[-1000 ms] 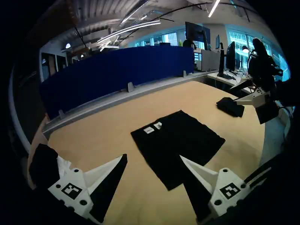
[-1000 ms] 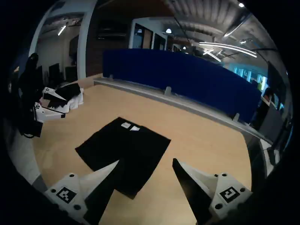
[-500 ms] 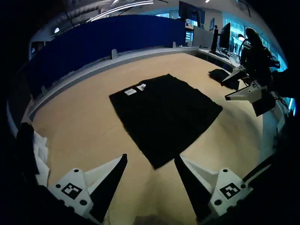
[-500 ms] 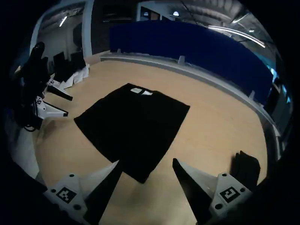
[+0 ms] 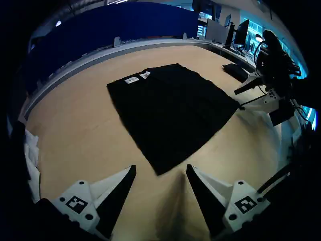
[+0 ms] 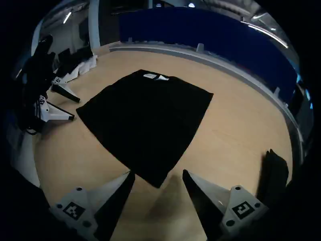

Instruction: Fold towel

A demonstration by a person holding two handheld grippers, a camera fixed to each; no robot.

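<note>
Both tools are wide open and holding nothing right now. The left gripper (image 5: 161, 168) has its white wedge fingers spread, with one near corner of the black rectangular cloth towel (image 5: 172, 104) poking into the gap between the tips. Same deal on the other side: the right gripper (image 6: 158, 173) is spread around the other near corner. I can't tell whether either one is down at cloth level or hovering above it.

The towel lies spread out flat on the light wooden tabletop (image 5: 80, 120), with two small white labels (image 5: 137, 77) along its far edge. No crease or doubled-over edge that I can make out, so I'd say the fold hasn't started. What's left is basically everything: pinch both near corners, carry them over to the label edge, then smooth it down.

Further out there's a dark folded stack (image 6: 273, 176) near the right side of the table, a heap of white cloth (image 5: 32, 160) off to the left, and a long blue partition (image 5: 100, 28) behind the table.
</note>
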